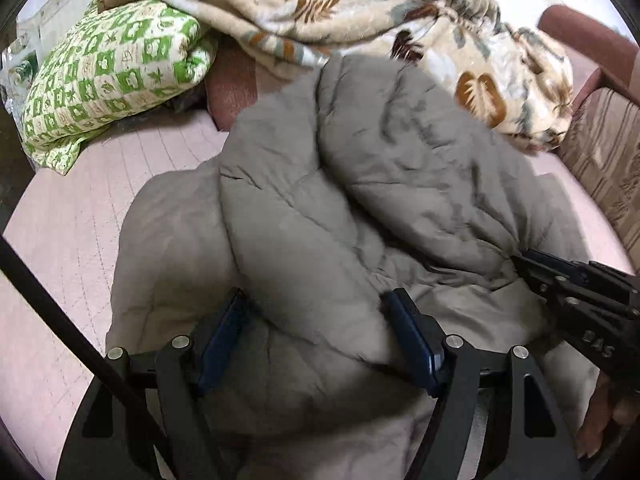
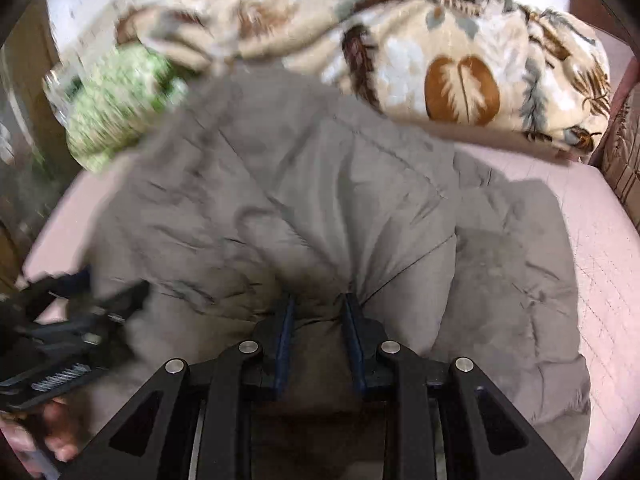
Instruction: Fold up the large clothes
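Note:
A puffy grey quilted coat (image 1: 360, 180) lies bunched on a pink bed sheet (image 1: 80, 220). My left gripper (image 1: 316, 320) stands wide, its blue pads pressed into either side of a thick rolled fold of the coat. In the right wrist view, my right gripper (image 2: 320, 304) is shut narrow on a pinch of the coat (image 2: 280, 200), with creases radiating from the pads. Each gripper shows in the other's view: the right gripper (image 1: 560, 284) at the coat's right edge, the left gripper (image 2: 80, 304) blurred at the lower left.
A cream blanket with leaf prints (image 1: 320, 12) is heaped along the far side. A green checked pillow (image 1: 108, 76) lies at the far left. A striped brown cushion (image 1: 608, 152) borders the right. Bare pink sheet (image 2: 600, 240) flanks the coat. A hand (image 2: 52, 432) holds the left gripper.

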The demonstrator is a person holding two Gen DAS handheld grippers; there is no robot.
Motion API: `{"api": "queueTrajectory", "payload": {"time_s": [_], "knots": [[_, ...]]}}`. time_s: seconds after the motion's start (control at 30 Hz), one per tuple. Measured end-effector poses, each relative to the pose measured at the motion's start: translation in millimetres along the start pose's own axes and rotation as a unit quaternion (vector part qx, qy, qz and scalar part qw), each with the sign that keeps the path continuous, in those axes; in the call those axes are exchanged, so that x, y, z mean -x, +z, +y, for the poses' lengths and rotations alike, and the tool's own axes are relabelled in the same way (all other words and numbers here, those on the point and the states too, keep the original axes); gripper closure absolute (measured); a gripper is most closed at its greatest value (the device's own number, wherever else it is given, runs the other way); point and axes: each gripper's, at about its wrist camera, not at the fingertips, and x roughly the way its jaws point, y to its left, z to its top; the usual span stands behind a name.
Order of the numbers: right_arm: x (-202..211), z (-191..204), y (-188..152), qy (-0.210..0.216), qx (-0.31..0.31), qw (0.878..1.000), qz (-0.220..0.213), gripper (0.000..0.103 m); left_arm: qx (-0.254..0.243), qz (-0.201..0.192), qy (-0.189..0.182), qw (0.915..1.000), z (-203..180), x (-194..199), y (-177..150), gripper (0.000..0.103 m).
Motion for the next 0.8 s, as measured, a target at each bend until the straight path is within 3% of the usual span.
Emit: {"api": "queueTrajectory", "payload": {"time_s": [0.13, 0.27, 0.37, 0.47, 0.57, 0.8], "knots": [[16, 12, -12, 0.000, 0.003, 1.000, -0.012, 0.076, -0.001, -0.004, -0.009, 1.0000, -1, 13, -5, 0.031], [-17, 11, -18, -0.002, -0.022, 0.999, 0.027, 0.076, -0.017, 0.021, 0.001, 0.9996, -5, -1, -11, 0.030], [-21, 8, -17, 0.000, -0.023, 0.999, 0.038, 0.076, -0.029, 0.016, 0.010, 0.9994, -9, -1, -12, 0.030], [11, 9, -14, 0.016, -0.030, 0.999, 0.018, 0.076, -0.028, 0.000, 0.002, 0.9996, -7, 21, -13, 0.030], [50, 7, -25, 0.030, -0.042, 0.999, -0.006, 0.068, -0.025, -0.009, 0.000, 0.9997, -3, 45, -21, 0.030], [133, 19, -102, 0.051, -0.029, 0.998, -0.015, 0.061, -0.022, -0.011, -0.009, 0.9997, 2, 115, -86, 0.030]]}}
